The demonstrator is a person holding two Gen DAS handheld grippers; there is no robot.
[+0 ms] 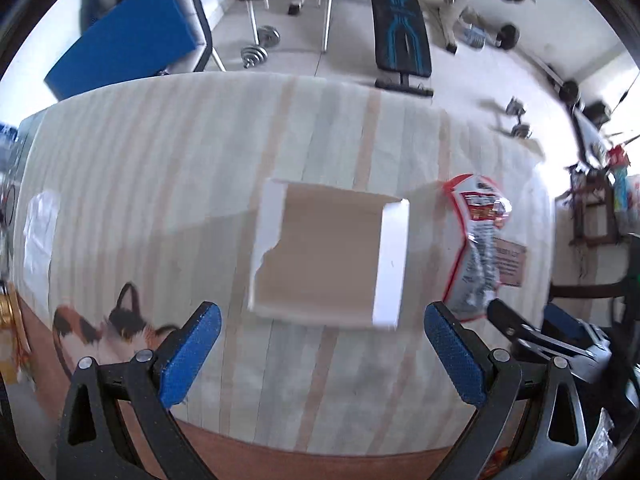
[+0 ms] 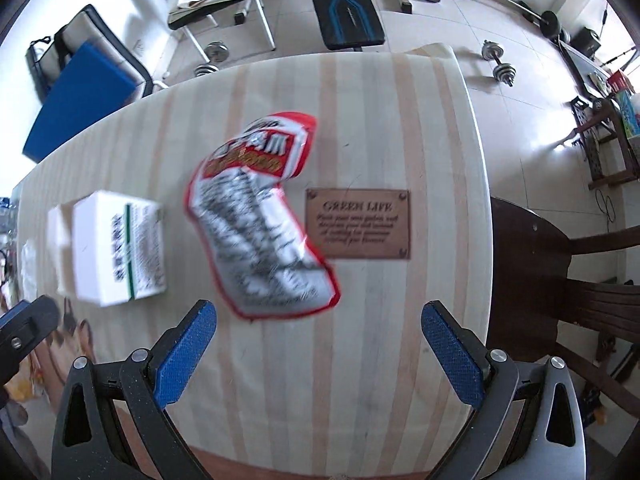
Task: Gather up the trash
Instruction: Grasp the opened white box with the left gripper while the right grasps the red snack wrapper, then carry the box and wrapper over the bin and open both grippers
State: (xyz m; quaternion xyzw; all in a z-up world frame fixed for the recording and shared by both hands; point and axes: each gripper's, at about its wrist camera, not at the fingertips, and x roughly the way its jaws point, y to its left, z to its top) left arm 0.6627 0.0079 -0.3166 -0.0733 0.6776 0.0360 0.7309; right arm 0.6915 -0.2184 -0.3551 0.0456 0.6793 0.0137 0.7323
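1. The left gripper (image 1: 322,354) hovers over the striped cloth (image 1: 160,168), jaws wide apart and empty; the torn box (image 1: 328,256) lies just ahead.
2. The right gripper (image 2: 320,354) is likewise spread and empty; the wrapper (image 2: 260,220) lies ahead, between the box (image 2: 120,248) and a label (image 2: 358,224).

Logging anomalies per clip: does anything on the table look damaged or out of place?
Yes. The open cardboard box has a ragged torn left flap, and a crumpled red-edged snack wrapper lies beside it on the striped tablecloth. Both tools are open and hold nothing.
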